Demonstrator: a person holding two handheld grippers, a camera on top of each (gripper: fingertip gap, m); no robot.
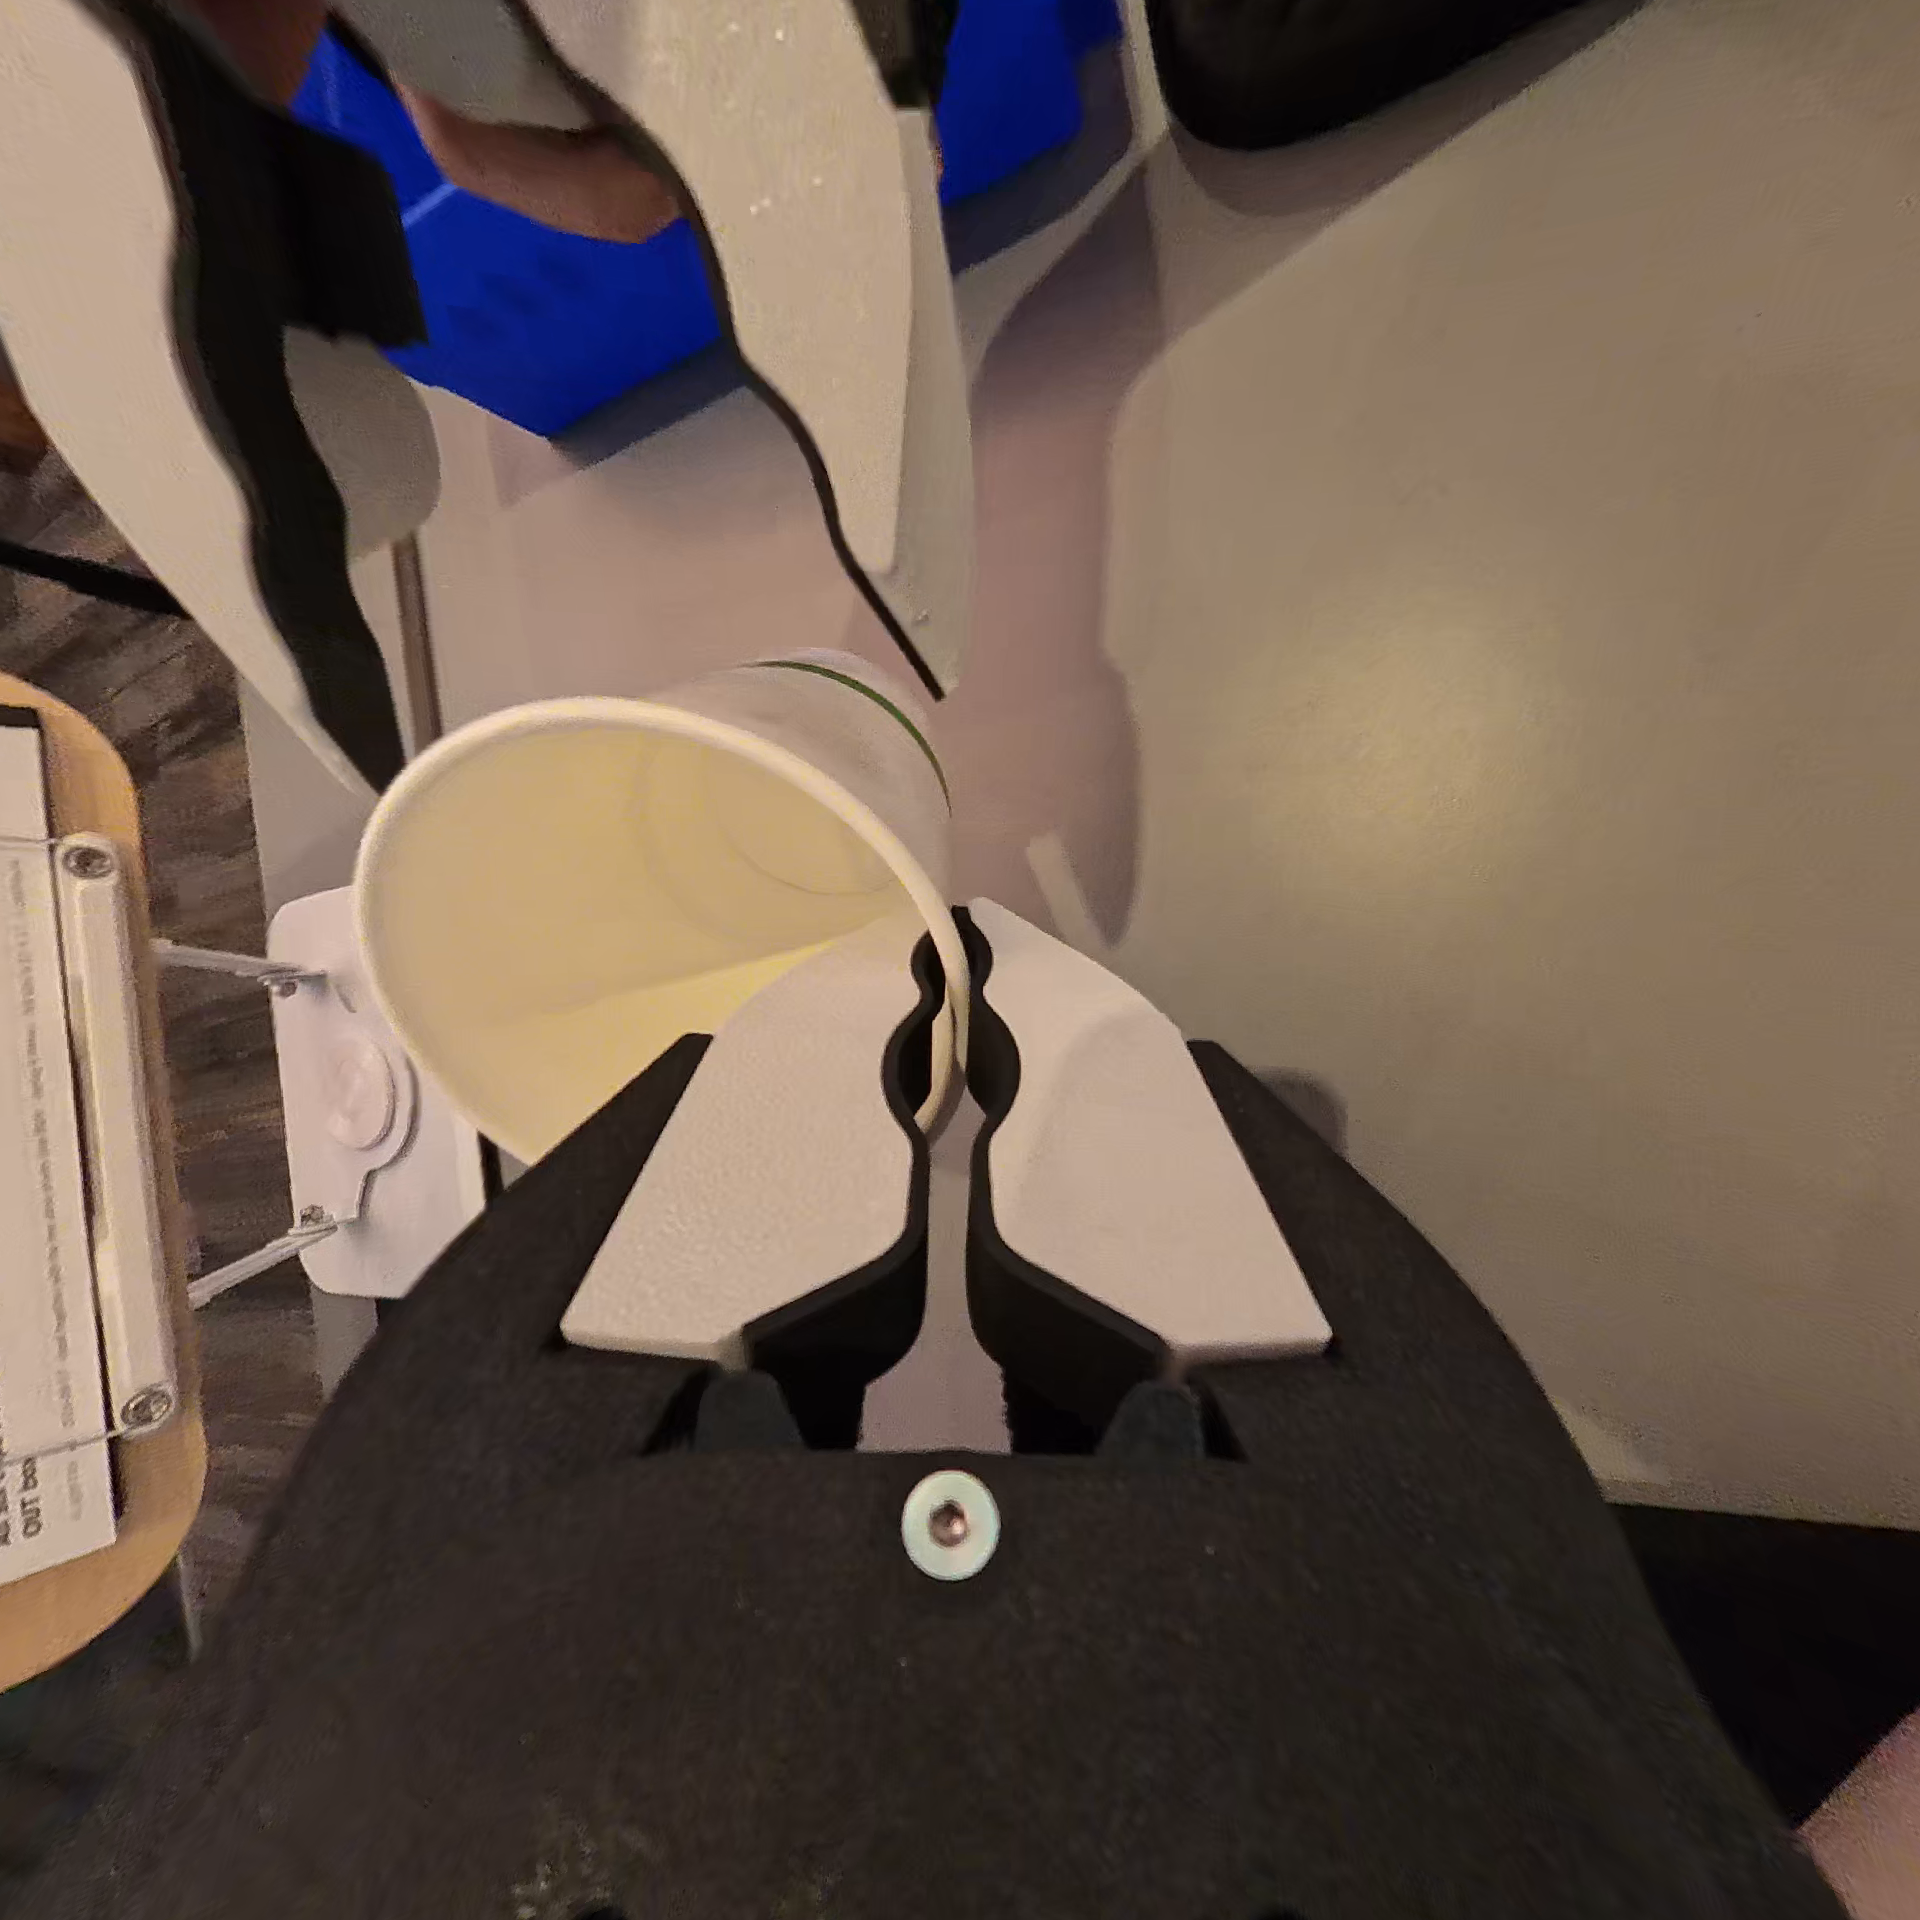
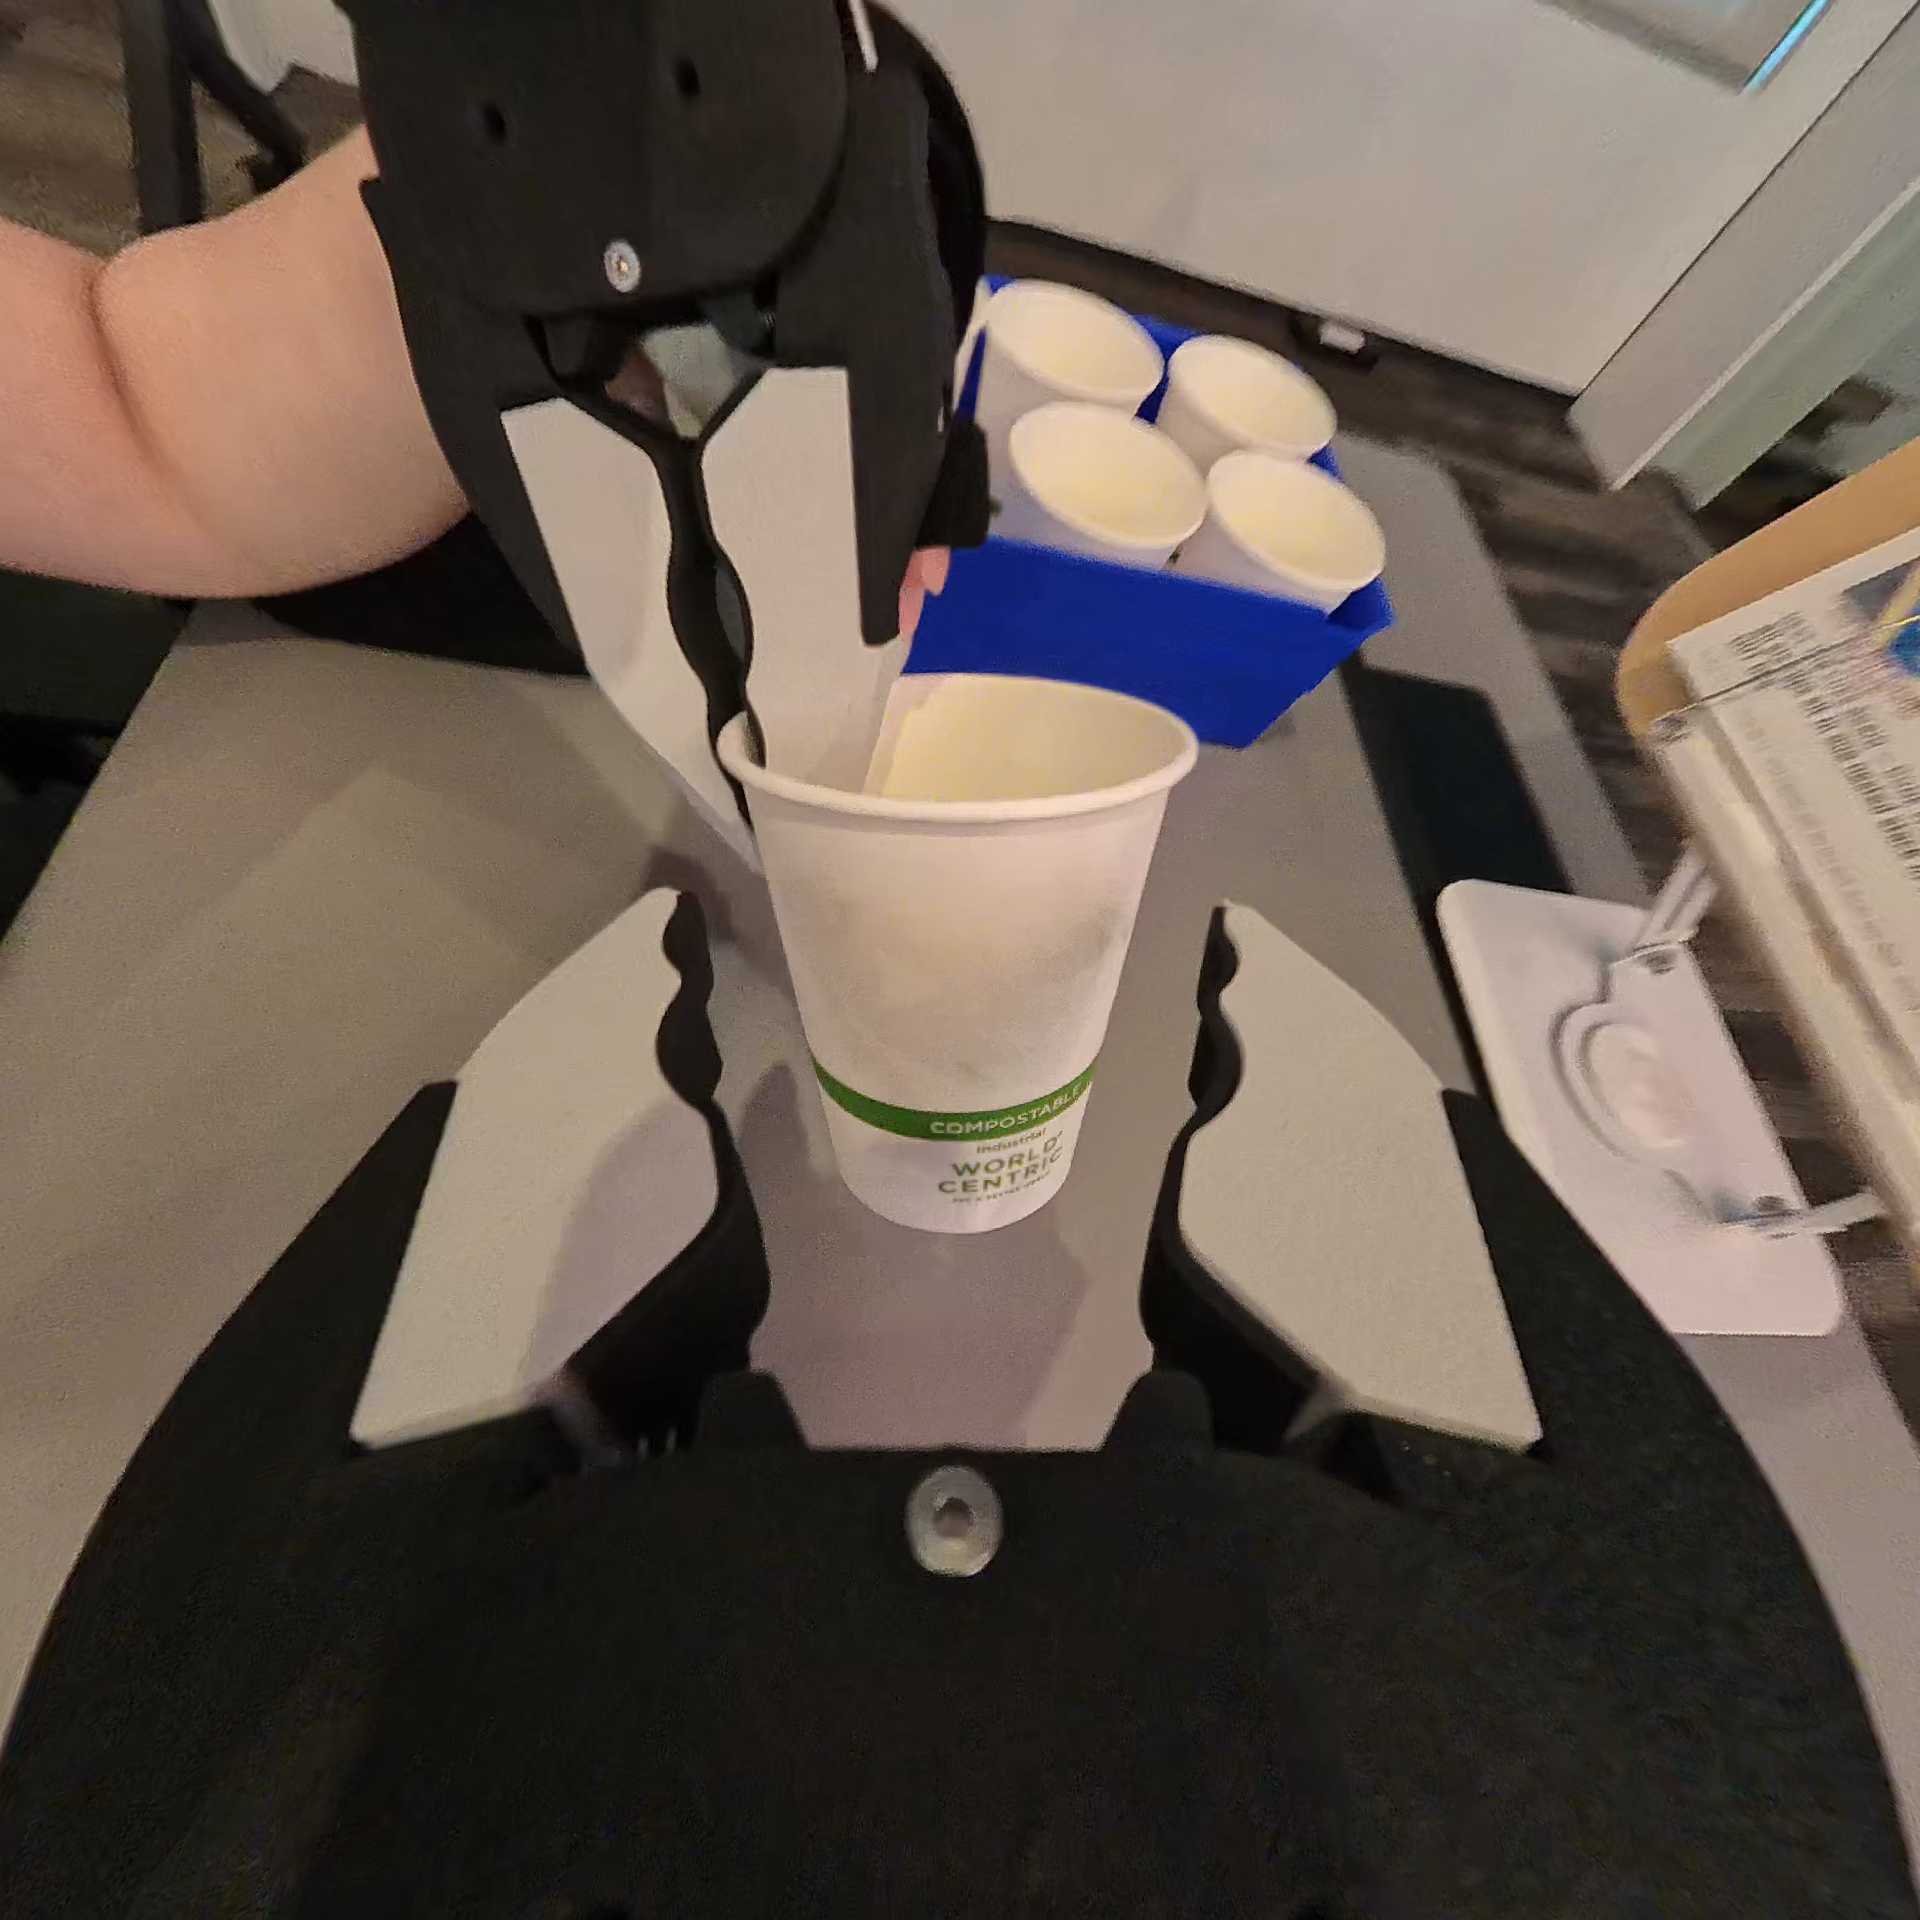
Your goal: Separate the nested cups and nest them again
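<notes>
Cup point(image 2: 956, 935) stands on the tabletop point(image 2: 260, 935), near the blue bin point(image 2: 1143, 634), its rim pinched by the left claw point(image 1: 961, 997), while the right claw point(image 2: 956, 1039) waits spread wide around it, ready to squeeze and pull.

I am looking at a white paper cup point(image 2: 961, 935) with a cream-yellow inside — a green band is ringing its lower wall, with green lettering under it. My left gripper point(image 1: 951, 1029) and my right gripper point(image 2: 951, 1039) are showing pale grey fingers edged in wavy black pads, on speckled black bodies. The smooth grey table point(image 2: 260, 935) is glowing a little warmer under the light. Behind, a bright blue plastic bin point(image 2: 1143, 634) is carrying four more white paper cups point(image 2: 1174, 457), cream inside — and a flat white plastic stand base point(image 2: 1621, 1122) is lying beside a tan wooden board point(image 1: 94, 1351).
</notes>
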